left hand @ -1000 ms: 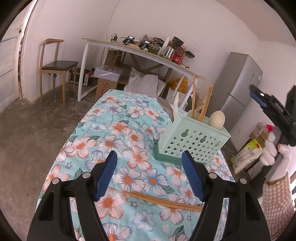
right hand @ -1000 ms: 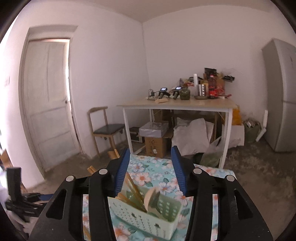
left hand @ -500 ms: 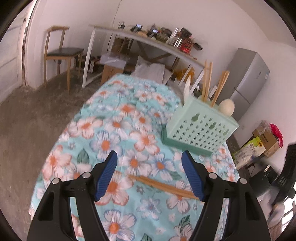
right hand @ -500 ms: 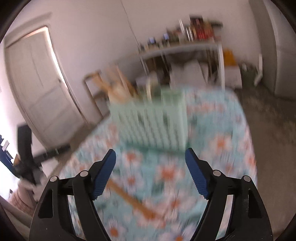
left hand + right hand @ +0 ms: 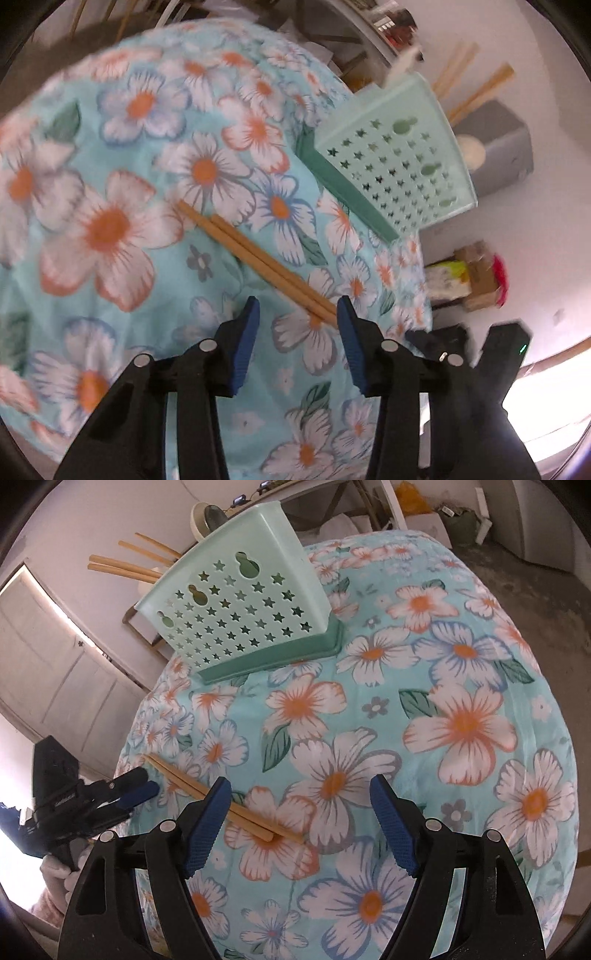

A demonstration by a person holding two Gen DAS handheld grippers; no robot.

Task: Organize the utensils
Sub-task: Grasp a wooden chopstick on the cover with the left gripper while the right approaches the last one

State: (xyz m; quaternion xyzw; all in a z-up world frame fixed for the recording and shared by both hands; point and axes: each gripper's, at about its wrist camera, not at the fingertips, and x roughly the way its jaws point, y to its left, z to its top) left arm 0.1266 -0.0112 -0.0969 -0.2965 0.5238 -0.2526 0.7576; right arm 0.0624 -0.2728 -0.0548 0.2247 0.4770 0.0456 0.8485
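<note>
Two wooden chopsticks (image 5: 258, 258) lie side by side on the flowered tablecloth (image 5: 110, 229). My left gripper (image 5: 297, 314) hangs low over their near end, its jaws closing; that end lies at the tip of the right finger, and no pad presses on it. In the right wrist view the same chopsticks (image 5: 225, 801) run slantwise under my right gripper (image 5: 301, 794), which is open and wide above their other end. The left gripper (image 5: 136, 782) shows there at the pair's far tip. A mint basket (image 5: 240, 605) holding chopsticks and spoons stands behind.
The mint basket (image 5: 395, 158) sits near the cloth's far edge on a darker green tray (image 5: 273, 661). A grey fridge (image 5: 506, 147) and boxes and bags (image 5: 476, 273) stand on the floor beyond. A white door (image 5: 55, 657) is behind. A gloved hand (image 5: 55, 871) holds the left gripper.
Both grippers have dropped toward the tablecloth and tipped downward. The left jaws have narrowed; the right jaws stand wider than a second ago. The chopsticks now lie right under both grippers.
</note>
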